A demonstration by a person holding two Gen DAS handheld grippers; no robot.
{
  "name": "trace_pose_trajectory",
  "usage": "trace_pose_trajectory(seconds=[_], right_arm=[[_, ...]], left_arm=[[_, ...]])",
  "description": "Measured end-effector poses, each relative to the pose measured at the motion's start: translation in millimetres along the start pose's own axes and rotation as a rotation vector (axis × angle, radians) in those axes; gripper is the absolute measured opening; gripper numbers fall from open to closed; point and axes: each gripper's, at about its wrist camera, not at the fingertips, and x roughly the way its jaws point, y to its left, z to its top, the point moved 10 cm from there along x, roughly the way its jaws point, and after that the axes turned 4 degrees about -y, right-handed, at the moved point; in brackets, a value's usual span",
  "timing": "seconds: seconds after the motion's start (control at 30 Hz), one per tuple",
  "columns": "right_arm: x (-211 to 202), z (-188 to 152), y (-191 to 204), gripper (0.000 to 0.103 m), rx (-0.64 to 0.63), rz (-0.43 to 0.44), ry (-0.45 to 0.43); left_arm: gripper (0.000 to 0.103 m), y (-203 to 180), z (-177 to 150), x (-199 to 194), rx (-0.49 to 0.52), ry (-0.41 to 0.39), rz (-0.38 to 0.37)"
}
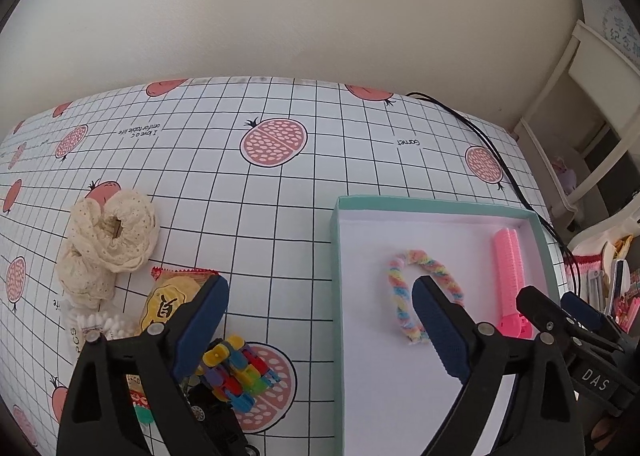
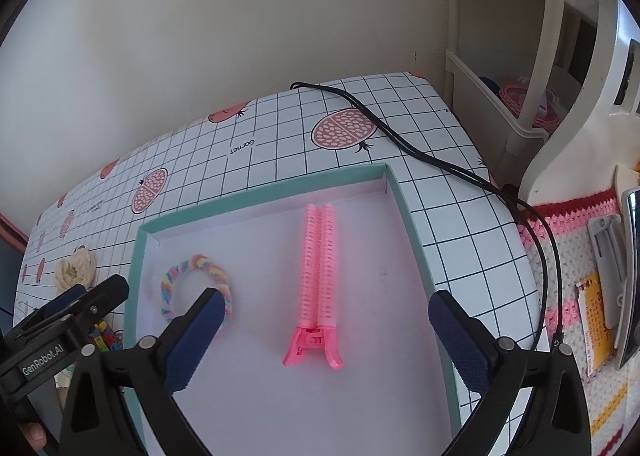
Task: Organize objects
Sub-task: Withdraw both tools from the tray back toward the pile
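Black cable (image 2: 420,148) trails across my far-right grid-printed pomegranate tablecloth (image 1: 280,192); cream plastic shelf (image 2: 504,116) stands beyond.

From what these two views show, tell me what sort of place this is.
Probably a room in a home, likely a bedroom or hobby corner. A table under a pomegranate-print grid cloth stands against a plain wall, a cream shelf unit holds a pink basket, and hair accessories lie in a teal box.

Box (image 1: 440,396) on the bench (image 1: 280,196), braided hair tie (image 1: 400,284) and hair clip (image 1: 509,276) inside it, clip at 3 o'clock of the tie, scrunchie (image 1: 112,236), snack packet (image 1: 168,300) and block toy (image 1: 236,370) at the box's 9 o'clock, cable (image 1: 492,148) at its 1 o'clock.
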Motion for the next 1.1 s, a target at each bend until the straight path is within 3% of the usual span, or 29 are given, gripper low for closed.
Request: trace_pose_trajectory(seconds=[0.67, 0.83, 1.1], right_arm=[[0, 0, -1, 0.103, -0.013, -0.019, 0.006], [-22, 6, 5, 0.103, -0.019, -0.026, -0.036], [-77, 10, 43, 0.103, -0.019, 0.04, -0.088]], left_arm=[[0.093, 9, 2, -7, -0.026, -0.011, 0.026], [0.093, 15, 2, -31, -0.032, -0.025, 0.032], [0.093, 33, 5, -101, -0.028, -0.098, 0.061]])
